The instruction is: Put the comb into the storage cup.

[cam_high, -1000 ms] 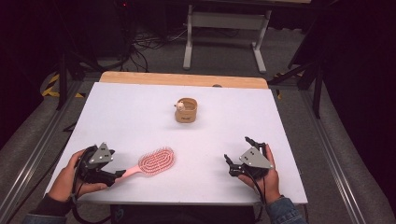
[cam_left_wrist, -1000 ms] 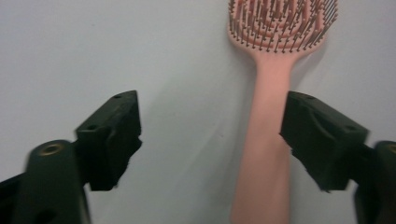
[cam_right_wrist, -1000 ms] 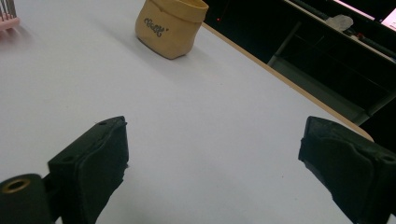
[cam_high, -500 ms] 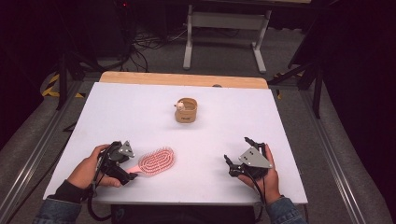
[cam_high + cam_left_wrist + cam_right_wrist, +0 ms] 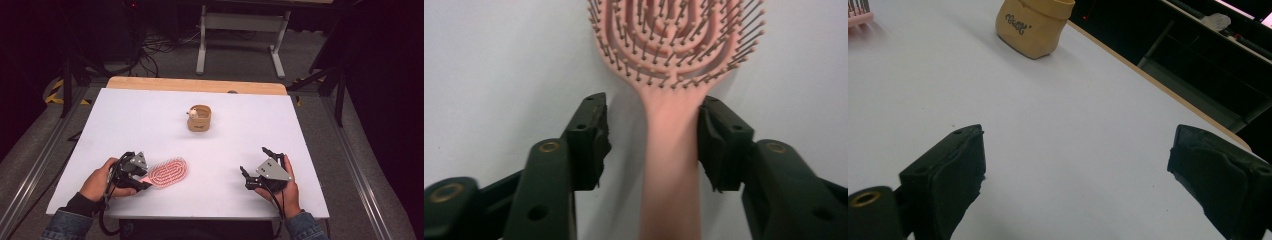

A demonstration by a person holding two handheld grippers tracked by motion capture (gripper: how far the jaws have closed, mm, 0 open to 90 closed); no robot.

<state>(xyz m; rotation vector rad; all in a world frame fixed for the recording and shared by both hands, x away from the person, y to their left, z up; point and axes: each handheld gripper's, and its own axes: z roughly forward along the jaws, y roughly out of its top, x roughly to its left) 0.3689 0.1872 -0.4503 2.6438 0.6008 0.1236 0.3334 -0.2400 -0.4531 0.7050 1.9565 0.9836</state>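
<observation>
We have the left gripper (image 5: 651,140) set around the handle of the pink hairbrush (image 5: 674,75), which lies bristles-up on the white desk (image 5: 150,125) at about 7 o'clock from the small tan pouch (image 5: 199,118). Its jaws have just been closing and now straddle the handle: the right pad touches or nearly touches it, while the left pad is apart from it with a gap, so we judge nothing is clamped yet. The handle sits off-centre between the jaws, so if we close from here the brush could be pushed sideways or swivel on the desk, leaving a skewed hold near the head. Our right gripper (image 5: 1075,170) rests at 5 o'clock, jaws wide apart over bare desk.
</observation>
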